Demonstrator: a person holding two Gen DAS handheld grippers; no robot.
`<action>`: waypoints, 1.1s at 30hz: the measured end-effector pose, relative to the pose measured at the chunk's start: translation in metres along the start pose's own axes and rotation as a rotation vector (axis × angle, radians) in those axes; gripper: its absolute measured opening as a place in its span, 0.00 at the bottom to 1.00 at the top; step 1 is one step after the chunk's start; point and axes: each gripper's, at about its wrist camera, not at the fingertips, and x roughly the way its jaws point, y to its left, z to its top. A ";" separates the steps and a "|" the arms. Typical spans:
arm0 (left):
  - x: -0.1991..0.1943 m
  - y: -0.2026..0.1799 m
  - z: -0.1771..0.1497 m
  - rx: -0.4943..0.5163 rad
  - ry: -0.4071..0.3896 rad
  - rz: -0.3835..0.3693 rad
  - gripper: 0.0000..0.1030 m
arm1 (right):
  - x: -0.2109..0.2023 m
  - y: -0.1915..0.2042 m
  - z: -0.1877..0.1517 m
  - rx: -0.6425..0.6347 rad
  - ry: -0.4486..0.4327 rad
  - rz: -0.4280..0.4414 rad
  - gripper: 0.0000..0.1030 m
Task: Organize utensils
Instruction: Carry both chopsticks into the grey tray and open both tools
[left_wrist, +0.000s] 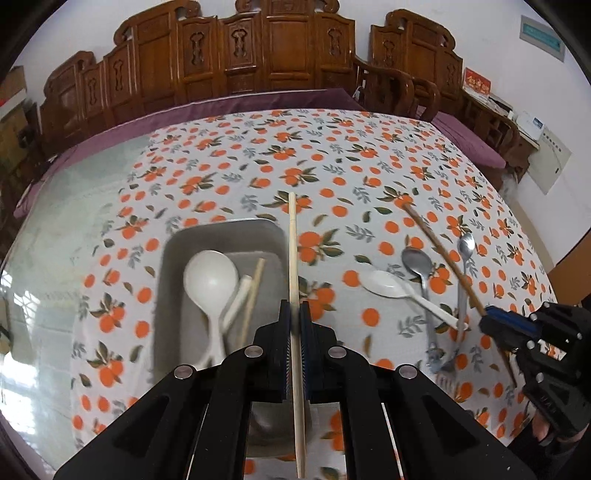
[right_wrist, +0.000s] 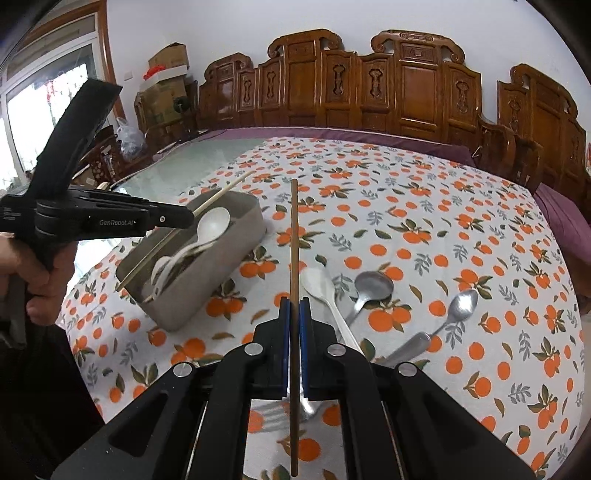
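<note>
Nearest the left wrist view, the left claw (left_wrist: 295, 314) is pinched shut on a pale chopstick (left_wrist: 293, 251), whose long axis runs straight ahead along the fingers. Just left of and below it sits the metal tray (left_wrist: 173, 251), already holding a white ladle (left_wrist: 210, 277) and another pale stick, so this hand is clearly the nearer one to the tray; I judge a short shift leftward and a tilt to lay the stick lengthwise in the tray is what comes next. The right claw (right_wrist: 294, 314) is likewise pinched shut, on a dark brown chopstick (right_wrist: 294, 236) pointing forward, with the tray well off to its left. Further out on the worktop (right_wrist: 480, 221) lie a white plastic spoon (right_wrist: 319, 284) and two metal spoons (right_wrist: 373, 286), not yet gathered.
</note>
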 end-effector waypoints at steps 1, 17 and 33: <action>0.000 0.006 0.000 0.003 -0.002 -0.001 0.04 | 0.001 0.003 0.003 0.001 -0.002 -0.006 0.06; 0.039 0.066 -0.017 -0.029 0.042 -0.029 0.04 | 0.042 0.050 0.035 0.021 0.044 0.031 0.06; -0.011 0.123 -0.010 -0.106 -0.096 0.015 0.13 | 0.099 0.102 0.059 0.201 0.087 0.121 0.06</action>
